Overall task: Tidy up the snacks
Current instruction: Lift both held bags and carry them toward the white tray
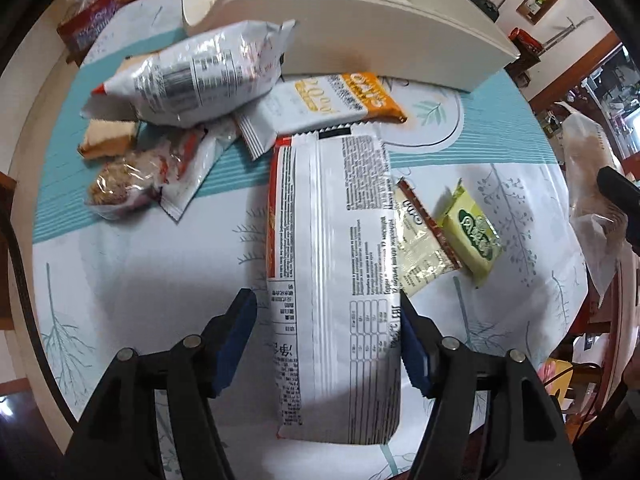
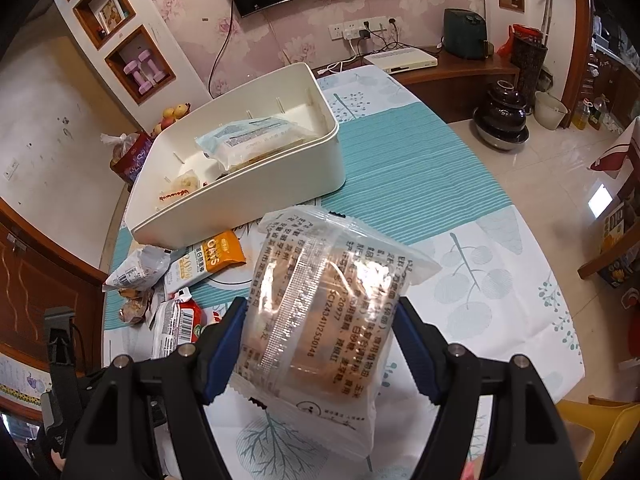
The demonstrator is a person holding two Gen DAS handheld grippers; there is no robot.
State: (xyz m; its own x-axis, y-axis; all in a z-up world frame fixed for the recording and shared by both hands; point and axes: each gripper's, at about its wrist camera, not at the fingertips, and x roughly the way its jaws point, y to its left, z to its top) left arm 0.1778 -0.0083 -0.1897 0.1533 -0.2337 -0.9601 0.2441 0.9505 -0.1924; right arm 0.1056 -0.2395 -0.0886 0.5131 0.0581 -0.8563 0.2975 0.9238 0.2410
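On the tablecloth [image 1: 132, 280] at the middle of the left wrist frame lies a long white packet [image 1: 336, 280], printed side up. The left gripper [image 1: 328, 312] points down over its near end, jaws apart, 1 on each side; the right pad sits at the packet's edge and the left pad stands clear. Beside it at right lie a small brown-edged sachet [image 1: 420, 248] and a green pack [image 1: 474, 234]. Further up, an oat bar [image 1: 332, 100] and a silver bag [image 1: 200, 76] rest near the white bin [image 1: 400, 40]. Lower centre of the right wrist frame, the right gripper [image 2: 320, 316] is clamped on a clear cake pack [image 2: 332, 312], held above the table.
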